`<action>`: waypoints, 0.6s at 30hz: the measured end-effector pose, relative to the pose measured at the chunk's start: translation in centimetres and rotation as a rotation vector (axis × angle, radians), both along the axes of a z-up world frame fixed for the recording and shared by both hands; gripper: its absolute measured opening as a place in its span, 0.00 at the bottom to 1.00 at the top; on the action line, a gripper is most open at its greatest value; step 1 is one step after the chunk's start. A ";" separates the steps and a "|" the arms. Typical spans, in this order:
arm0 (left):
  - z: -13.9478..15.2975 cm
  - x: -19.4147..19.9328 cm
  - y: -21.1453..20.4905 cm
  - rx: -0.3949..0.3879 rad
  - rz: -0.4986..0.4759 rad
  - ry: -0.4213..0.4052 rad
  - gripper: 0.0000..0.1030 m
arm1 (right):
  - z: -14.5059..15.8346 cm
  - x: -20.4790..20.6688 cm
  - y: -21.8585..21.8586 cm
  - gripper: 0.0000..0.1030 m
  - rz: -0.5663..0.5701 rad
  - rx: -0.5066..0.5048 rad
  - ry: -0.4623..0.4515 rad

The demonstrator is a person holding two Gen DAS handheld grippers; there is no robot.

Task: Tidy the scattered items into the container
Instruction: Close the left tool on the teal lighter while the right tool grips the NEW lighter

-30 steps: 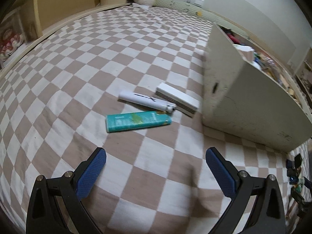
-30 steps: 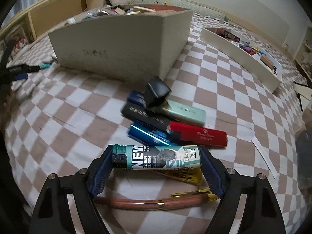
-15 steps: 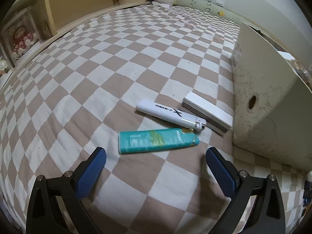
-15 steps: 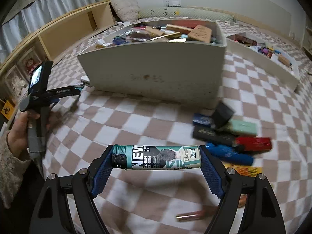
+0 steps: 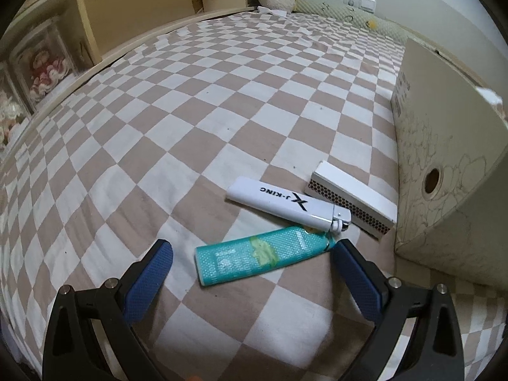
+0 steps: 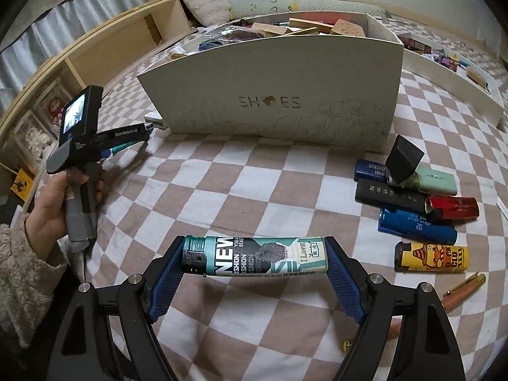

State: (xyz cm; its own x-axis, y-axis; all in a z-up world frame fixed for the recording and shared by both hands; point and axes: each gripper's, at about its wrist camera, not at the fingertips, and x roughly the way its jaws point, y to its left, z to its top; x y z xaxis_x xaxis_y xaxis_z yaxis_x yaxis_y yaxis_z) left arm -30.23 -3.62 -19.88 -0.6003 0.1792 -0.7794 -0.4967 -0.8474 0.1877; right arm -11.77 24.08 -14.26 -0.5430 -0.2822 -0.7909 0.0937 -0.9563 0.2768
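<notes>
My right gripper (image 6: 254, 262) clamps a printed lighter (image 6: 254, 256) endwise, facing the shoebox (image 6: 273, 95). Only the left camera shows my left gripper (image 5: 252, 255) spread wide, empty, over the teal lighter (image 5: 260, 254).

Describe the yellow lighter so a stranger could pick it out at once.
Start at the white box marked SHOES on the checked bedspread. To its right lies a pile of lighters; the yellow lighter is just below that pile, lying flat, above a wooden pen. It alone is yellow, with a cartoon print.
</notes>
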 end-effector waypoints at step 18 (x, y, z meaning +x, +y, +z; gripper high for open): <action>0.5 0.9 -0.9 0.027 -0.024 0.004 0.82 | -0.1 0.2 0.0 0.81 -0.012 -0.013 -0.013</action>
State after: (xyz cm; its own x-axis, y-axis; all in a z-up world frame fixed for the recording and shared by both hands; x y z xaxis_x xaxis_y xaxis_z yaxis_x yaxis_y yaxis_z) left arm -29.36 -4.55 -19.35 -0.5988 0.2150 -0.7715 -0.5163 -0.8400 0.1666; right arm -11.55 24.04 -14.40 -0.5357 -0.2862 -0.7944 0.0789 -0.9537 0.2904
